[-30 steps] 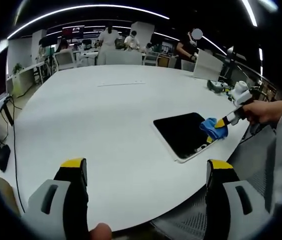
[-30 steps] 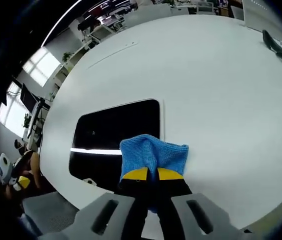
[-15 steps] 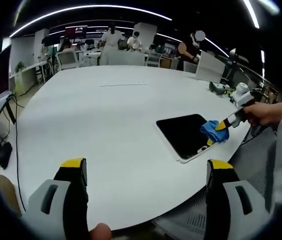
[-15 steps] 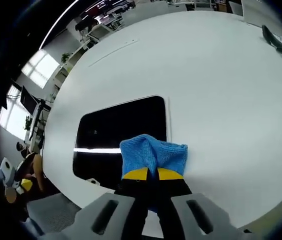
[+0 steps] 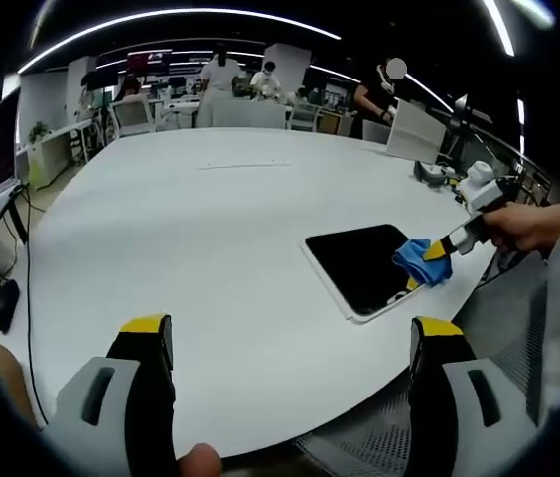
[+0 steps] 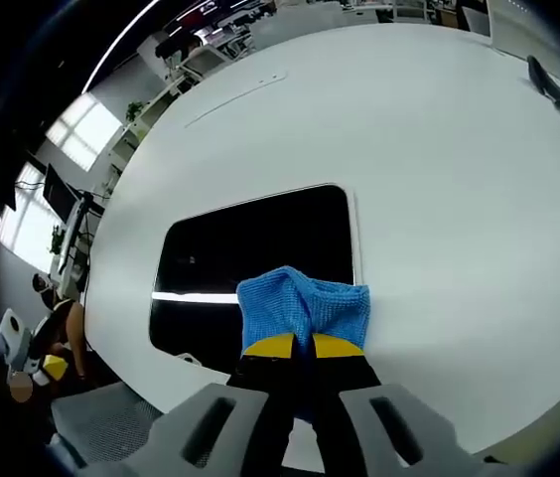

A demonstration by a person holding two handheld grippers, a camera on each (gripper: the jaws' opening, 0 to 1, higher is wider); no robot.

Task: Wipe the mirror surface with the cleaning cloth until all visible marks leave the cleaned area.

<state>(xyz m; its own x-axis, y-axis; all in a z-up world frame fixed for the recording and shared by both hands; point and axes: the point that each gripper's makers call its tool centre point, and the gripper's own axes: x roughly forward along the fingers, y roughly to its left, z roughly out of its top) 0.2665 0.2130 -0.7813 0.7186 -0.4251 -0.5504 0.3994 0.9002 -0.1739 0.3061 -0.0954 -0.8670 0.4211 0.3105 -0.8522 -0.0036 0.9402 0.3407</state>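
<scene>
Blue cleaning cloth is pinched between the yellow-tipped jaws of the right gripper, which are pressed together on it and hold it down on the mirror at its edge nearest the gripper. In the left gripper view, a hand at 3 o'clock grips that tool and reaches in toward the mirror, which lies flat near the table edge at about 4 o'clock. The left gripper hovers over the white table with its jaws wide apart and nothing between them. The mirror's glass reads dark with one bright reflected streak; any marks on it are too faint to make out, and the cloth covers part of its near edge.
</scene>
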